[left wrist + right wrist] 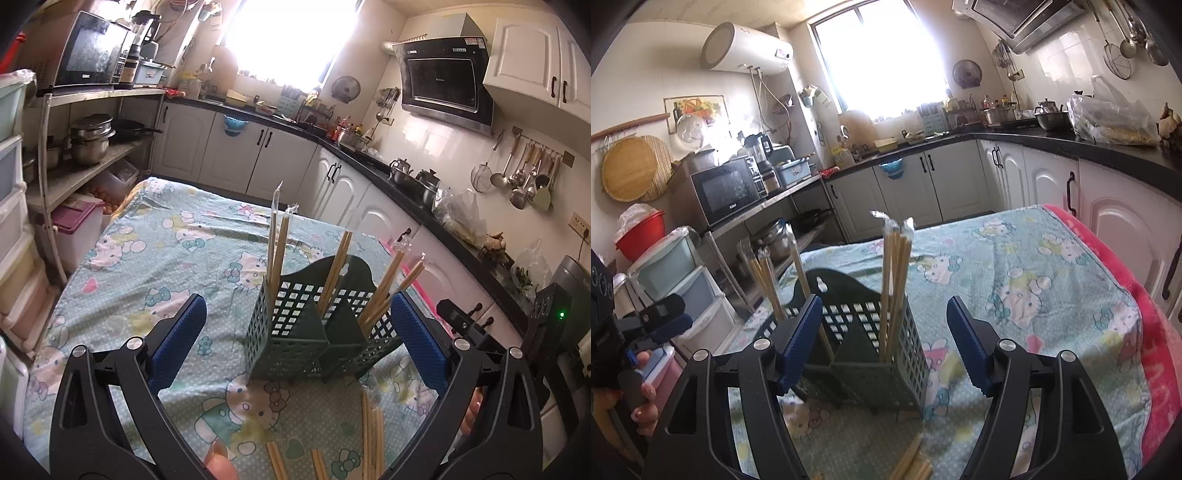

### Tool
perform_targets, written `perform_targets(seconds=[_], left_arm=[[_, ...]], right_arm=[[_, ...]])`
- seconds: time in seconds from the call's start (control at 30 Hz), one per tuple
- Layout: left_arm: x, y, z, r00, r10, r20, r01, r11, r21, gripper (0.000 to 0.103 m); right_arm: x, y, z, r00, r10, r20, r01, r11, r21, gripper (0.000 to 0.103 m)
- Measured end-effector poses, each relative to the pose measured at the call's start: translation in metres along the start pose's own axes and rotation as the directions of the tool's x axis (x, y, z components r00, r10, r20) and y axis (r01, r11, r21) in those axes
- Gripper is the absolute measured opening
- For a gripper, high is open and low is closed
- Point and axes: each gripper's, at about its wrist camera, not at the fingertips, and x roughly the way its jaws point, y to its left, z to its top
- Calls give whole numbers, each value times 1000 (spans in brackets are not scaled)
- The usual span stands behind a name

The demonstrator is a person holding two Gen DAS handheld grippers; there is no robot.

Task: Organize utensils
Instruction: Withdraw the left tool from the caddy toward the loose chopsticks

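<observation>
- Chopsticks are your task's thing: several wrapped pale wooden pairs (334,273) already stand in the dark green slotted plastic utensil caddy (295,328), and loose pale wooden chopsticks (371,435) lie flat on the cartoon-printed light blue cloth over the desk (159,258), just below and in front of your left claw (295,339).
- Your left claw is released, jaws spread wide to either side of the caddy, nothing pressed between the blue pads.
- Your right claw (882,343) is also released, gripping nothing; the caddy sits between its jaws and a few loose sticks (912,461) lie beneath it.
- Risk: the caddy looks light and tall sticks lean out of it; a jaw brushing its wall, or a leaning stick, could tip it and spill what is sorted.
- Risk: the flat sticks lie close together on soft cloth, so closing on them may catch several at once, or pinch the fabric and drag the caddy.
- Risk: both claws crowd one spot, so they may collide.
</observation>
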Motion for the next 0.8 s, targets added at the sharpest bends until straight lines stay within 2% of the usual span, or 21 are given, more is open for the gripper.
perform_targets(seconds=[0.8], left_arm=[[0, 11, -40, 996, 41, -78, -43, 999, -22, 92]], right_arm=[[-17, 10, -38, 994, -1, -106, -6, 998, -65, 67]])
